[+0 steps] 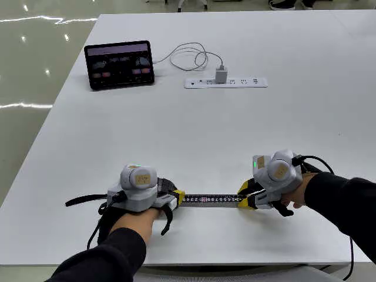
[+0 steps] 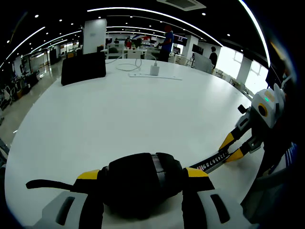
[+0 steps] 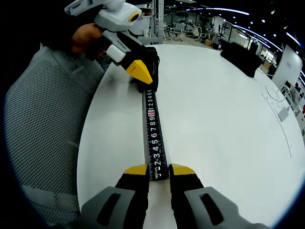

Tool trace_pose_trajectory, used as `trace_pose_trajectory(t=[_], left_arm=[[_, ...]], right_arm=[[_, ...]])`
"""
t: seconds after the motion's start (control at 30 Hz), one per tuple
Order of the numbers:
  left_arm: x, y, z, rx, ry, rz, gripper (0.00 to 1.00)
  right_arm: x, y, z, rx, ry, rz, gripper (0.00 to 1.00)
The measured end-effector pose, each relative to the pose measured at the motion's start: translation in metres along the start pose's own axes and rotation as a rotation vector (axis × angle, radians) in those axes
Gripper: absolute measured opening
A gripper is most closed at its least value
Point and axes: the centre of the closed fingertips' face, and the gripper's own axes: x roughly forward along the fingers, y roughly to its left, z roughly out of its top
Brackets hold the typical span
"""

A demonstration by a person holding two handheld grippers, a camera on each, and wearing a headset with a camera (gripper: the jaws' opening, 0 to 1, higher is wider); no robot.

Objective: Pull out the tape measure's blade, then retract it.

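Left tool point(image 1: 178, 197) is shut tight around the black tape measure point(image 1: 166, 189). In the left gripper view, its yellow tips squeeze the round black body point(image 2: 143, 183) from both sides. Right tool point(image 1: 244, 197) is pinched shut on the end of the blade point(image 1: 208, 199). In the right gripper view, its two yellow tips point(image 3: 158, 171) hold the blade point(image 3: 153, 129) right by the low numbers.

Both tools sit on the big white bench point(image 1: 235, 129). In the head view the left one is at 7 o'clock and the right one at 5 o'clock. A dark tablet point(image 1: 120, 64) stands at 11 o'clock. A white power strip point(image 1: 226, 83) lies at 12 o'clock, with a small white charger point(image 1: 221, 74) plugged into it. A thin cable point(image 1: 188, 56) loops from the charger toward the tablet.

The tape measure rests on the bench at 6 o'clock. Its blade is pulled out and lies flat, running straight from one tool to the other.
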Motion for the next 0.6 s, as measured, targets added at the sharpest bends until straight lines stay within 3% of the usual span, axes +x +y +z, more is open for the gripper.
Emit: trace_pose_trajectory(t=[0.6], left_arm=[[-0.0003,-0.0001,-0.0001,-0.001,0.0,0.0,0.63]], right_arm=[[0.0069,0.001,0.01,-0.003,-0.017,0.008,0.12]])
